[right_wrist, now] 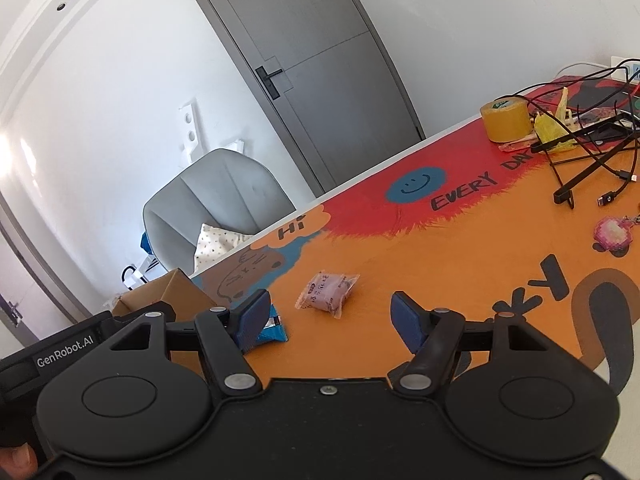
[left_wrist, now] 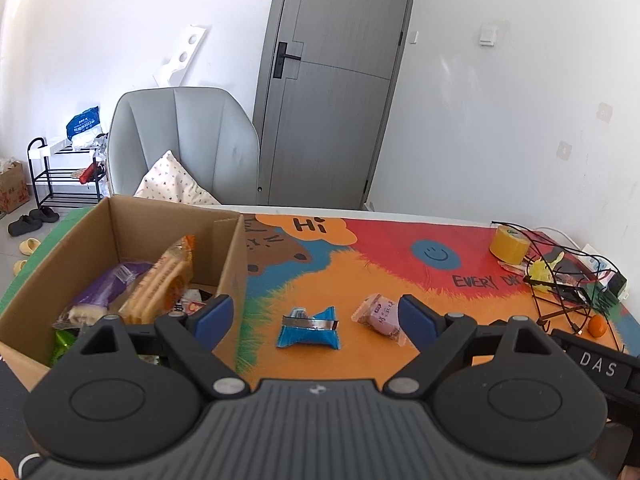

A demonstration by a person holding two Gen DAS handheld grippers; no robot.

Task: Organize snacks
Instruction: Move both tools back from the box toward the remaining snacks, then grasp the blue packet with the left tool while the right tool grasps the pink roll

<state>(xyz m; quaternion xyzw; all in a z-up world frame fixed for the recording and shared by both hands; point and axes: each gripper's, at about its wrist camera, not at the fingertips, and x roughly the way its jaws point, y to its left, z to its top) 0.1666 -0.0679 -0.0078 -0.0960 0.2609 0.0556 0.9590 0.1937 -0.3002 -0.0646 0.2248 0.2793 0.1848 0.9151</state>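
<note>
A blue snack packet [left_wrist: 308, 327] and a pink wrapped snack [left_wrist: 380, 314] lie on the colourful table mat [left_wrist: 360, 264]. My left gripper [left_wrist: 316, 318] is open and empty, just short of the blue packet, its right finger beside the pink snack. A cardboard box [left_wrist: 236, 256] at the left holds several snacks, among them a purple packet [left_wrist: 104, 292] and an orange biscuit pack [left_wrist: 160, 292]. In the right wrist view my right gripper [right_wrist: 330, 318] is open and empty, with the pink snack [right_wrist: 328, 290] just beyond it and the blue packet [right_wrist: 272, 330] partly hidden behind its left finger.
A yellow tape roll [left_wrist: 510, 245], tangled black cables [left_wrist: 560, 280] and a small orange fruit [left_wrist: 598, 326] sit at the table's right. A pink keychain [right_wrist: 612, 234] lies on the mat. A grey chair [left_wrist: 184, 140] stands behind the table.
</note>
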